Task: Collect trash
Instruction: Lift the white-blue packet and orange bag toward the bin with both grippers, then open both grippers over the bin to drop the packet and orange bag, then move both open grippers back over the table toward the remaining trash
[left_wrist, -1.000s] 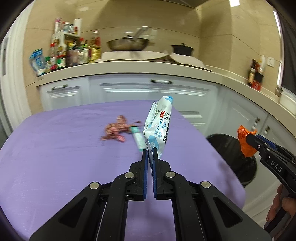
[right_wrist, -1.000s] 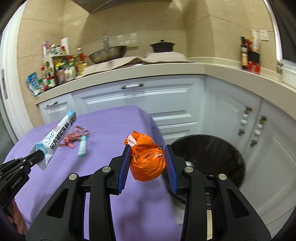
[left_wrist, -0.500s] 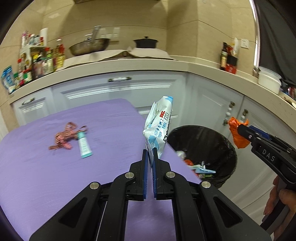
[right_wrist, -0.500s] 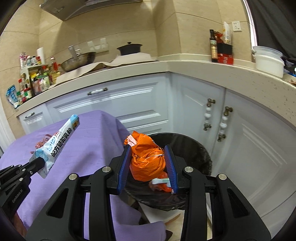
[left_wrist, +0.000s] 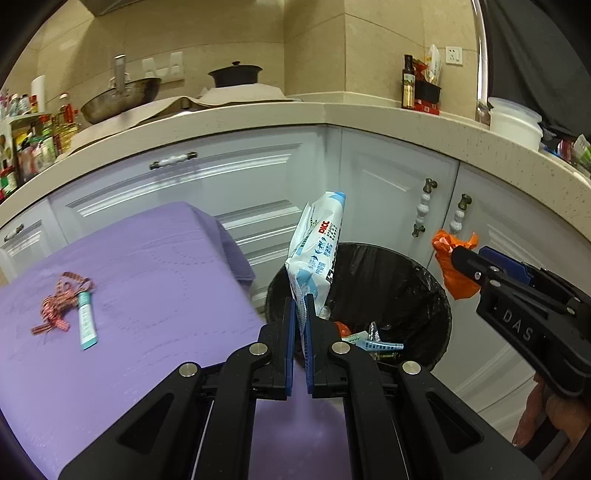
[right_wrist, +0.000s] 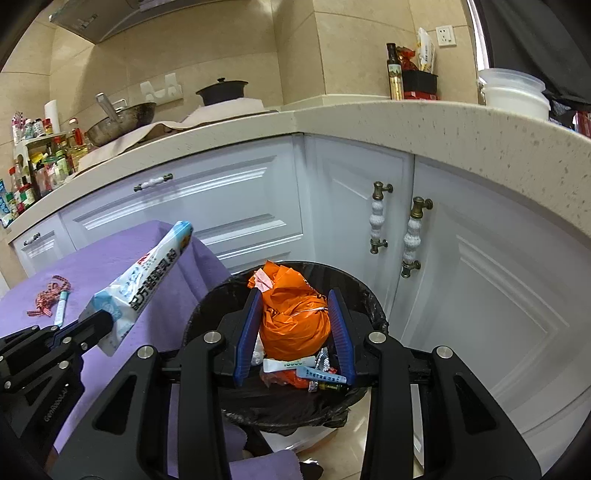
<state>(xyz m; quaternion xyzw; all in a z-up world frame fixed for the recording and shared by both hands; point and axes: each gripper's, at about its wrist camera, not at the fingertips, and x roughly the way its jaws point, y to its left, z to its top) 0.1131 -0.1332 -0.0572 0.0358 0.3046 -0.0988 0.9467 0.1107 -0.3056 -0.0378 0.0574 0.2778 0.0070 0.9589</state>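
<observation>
The blue-and-white wrapper (left_wrist: 319, 254) stands up from the left gripper (left_wrist: 300, 314), pinched at its lower edge above the near rim of the black bin (left_wrist: 424, 280), while the orange bag (right_wrist: 293, 317) sits clamped between the right gripper (right_wrist: 295, 325) pads directly over the bin's opening, beside the purple table (left_wrist: 147, 280).

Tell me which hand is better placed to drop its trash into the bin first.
The right. Its claw holds the orange bag above the mouth of the black bin, so opening should drop it in. The left claw grips the white packet nearer the purple table's edge.
</observation>
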